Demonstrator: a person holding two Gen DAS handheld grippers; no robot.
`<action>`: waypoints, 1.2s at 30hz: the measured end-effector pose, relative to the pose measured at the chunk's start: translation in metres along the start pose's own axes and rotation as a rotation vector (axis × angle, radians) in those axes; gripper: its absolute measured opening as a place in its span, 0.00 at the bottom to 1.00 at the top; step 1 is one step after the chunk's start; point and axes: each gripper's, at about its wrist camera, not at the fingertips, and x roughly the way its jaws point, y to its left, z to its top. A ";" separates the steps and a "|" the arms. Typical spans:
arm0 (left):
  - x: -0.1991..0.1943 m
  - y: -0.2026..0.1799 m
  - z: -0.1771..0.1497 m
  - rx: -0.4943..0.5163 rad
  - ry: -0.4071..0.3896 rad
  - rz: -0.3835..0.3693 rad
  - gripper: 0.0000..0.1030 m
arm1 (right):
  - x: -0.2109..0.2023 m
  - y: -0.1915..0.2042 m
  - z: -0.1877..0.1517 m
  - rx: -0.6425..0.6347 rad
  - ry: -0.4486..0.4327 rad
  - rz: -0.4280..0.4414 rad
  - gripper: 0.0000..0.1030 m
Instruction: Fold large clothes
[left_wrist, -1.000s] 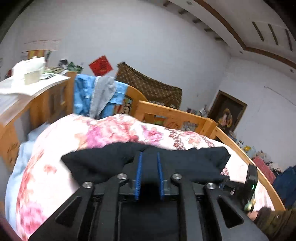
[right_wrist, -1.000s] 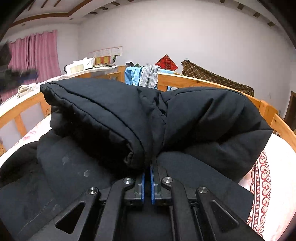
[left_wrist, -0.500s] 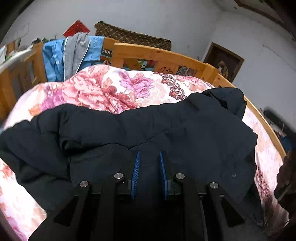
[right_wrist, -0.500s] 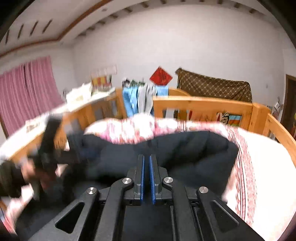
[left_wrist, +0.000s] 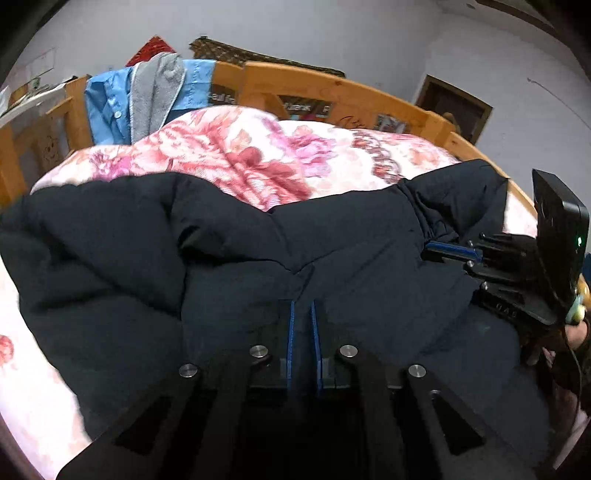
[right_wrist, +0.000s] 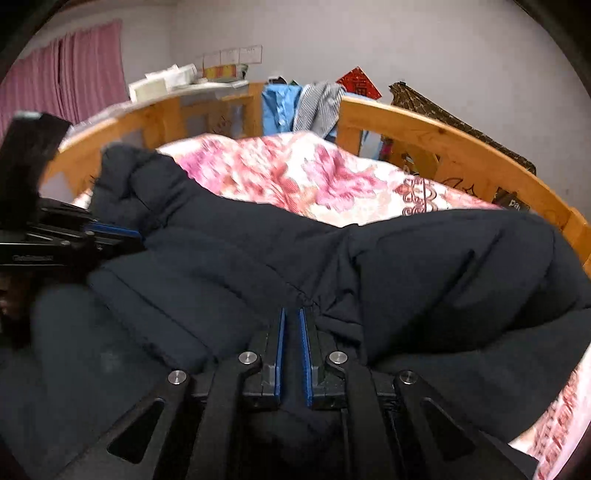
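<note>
Lowered black jacket lies pinched in left hand-held gripper.

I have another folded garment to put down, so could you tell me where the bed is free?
The floral quilt is bare between the black jacket and the wooden rail. The near half is crowded with the jacket.

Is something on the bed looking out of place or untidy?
The black jacket is bunched and creased on the floral quilt, its fold not flat yet. Blue and grey clothes hang loosely over the wooden rail. Nothing looks damaged or spilled.
</note>
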 end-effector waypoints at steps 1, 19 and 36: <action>0.010 0.005 0.000 -0.017 -0.005 0.006 0.08 | 0.012 -0.001 -0.001 -0.003 -0.005 -0.015 0.06; -0.042 0.046 0.027 -0.131 -0.129 -0.019 0.07 | -0.029 -0.010 0.052 0.123 -0.126 0.088 0.37; -0.012 0.051 0.005 -0.151 -0.028 0.063 0.09 | -0.001 -0.001 -0.001 0.071 -0.048 0.044 0.38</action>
